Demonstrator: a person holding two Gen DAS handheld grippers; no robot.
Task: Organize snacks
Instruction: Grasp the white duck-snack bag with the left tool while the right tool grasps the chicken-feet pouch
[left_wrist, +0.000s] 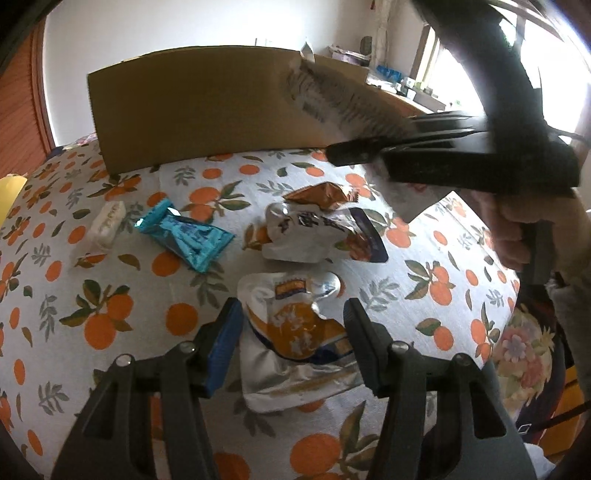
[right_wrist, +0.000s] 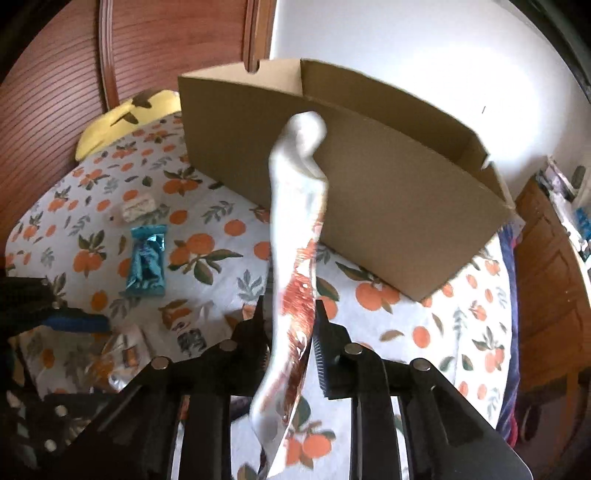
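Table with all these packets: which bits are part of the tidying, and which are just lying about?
Part of the job:
- cardboard box
- white pouch in the right gripper
- orange-and-silver pouch between the left gripper fingers
- blue wrapper
- white candy

Just lying about:
- yellow cushion
- wooden cabinet

Both wrist views low over the tablecloth (left_wrist: 110, 295), facing the cardboard box (right_wrist: 369, 206), shared

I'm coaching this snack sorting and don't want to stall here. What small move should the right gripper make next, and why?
Probably carry the white packet forward over the rim of the cardboard box before letting go. The right gripper is shut on the packet, which hangs in front of the box's near wall, not above the opening. The left gripper is open around an orange pouch on the table.
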